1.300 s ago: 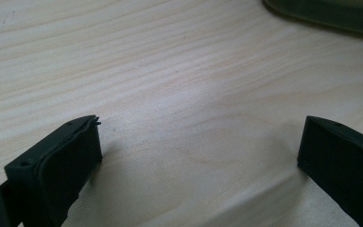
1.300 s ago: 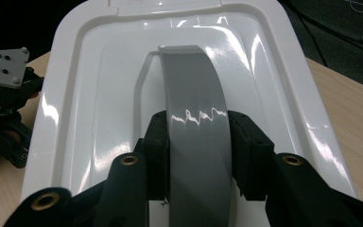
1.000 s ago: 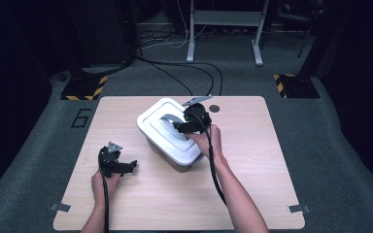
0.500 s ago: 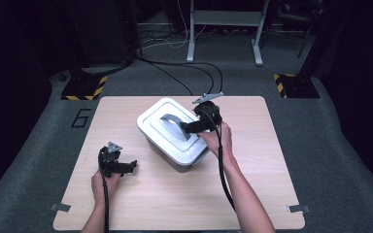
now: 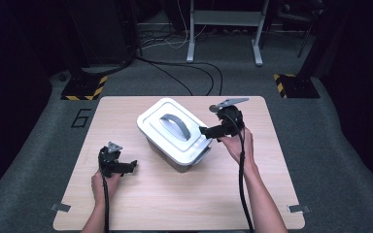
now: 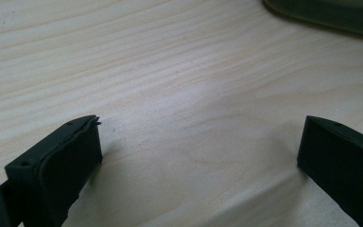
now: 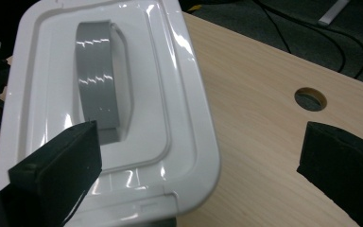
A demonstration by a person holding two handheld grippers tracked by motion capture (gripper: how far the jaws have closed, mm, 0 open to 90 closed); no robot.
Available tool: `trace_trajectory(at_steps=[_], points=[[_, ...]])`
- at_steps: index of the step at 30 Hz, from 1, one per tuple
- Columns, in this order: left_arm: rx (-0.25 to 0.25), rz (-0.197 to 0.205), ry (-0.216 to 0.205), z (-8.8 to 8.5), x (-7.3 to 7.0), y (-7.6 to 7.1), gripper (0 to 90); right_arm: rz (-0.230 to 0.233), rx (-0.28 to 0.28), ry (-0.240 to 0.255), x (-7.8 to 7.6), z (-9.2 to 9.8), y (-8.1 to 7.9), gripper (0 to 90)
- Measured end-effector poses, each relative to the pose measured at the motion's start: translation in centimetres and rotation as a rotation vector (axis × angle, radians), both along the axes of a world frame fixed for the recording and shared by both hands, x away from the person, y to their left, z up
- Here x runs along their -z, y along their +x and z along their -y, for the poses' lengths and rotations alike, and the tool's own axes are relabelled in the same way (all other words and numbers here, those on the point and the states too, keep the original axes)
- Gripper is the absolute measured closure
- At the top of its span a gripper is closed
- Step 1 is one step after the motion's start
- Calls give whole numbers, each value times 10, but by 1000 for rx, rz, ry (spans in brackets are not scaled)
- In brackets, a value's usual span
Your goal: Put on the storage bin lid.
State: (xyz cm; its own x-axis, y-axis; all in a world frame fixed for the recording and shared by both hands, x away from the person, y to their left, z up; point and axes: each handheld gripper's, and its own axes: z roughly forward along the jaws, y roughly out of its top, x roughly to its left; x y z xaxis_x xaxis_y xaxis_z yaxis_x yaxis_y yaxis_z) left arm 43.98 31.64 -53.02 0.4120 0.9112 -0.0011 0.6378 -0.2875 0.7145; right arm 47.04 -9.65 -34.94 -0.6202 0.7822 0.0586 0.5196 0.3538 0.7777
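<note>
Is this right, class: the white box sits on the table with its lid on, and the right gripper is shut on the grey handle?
Not quite. The right gripper is open, its jaws wide apart with nothing between them, beside the white box; the right gripper view shows it. The lid is on, the grey handle untouched, on the table.

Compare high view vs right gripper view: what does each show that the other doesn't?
High view: the person's forearms, the left hand-held gripper resting on the table's near left, and the grey floor with cables.
Right gripper view: a round hole in the tabletop and the right hand-held gripper's wide-open jaws up close.
Both: the white lidded box with its grey handle.
</note>
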Motion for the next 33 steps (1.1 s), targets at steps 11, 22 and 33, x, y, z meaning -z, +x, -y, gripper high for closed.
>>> trace_trajectory(at_steps=[11, 22, 33], points=[[-1, 0, -1, 0, 0, 0, 2, 6, 81, -2, 15, 43, -17, 0], [0, 0, 0, 0, 0, 0, 2, 8, 152, -4, 41, 77, -33, 0], [0, 0, 0, 0, 0, 0, 2, 3, 225, -39, 99, 104, -46, 0]])
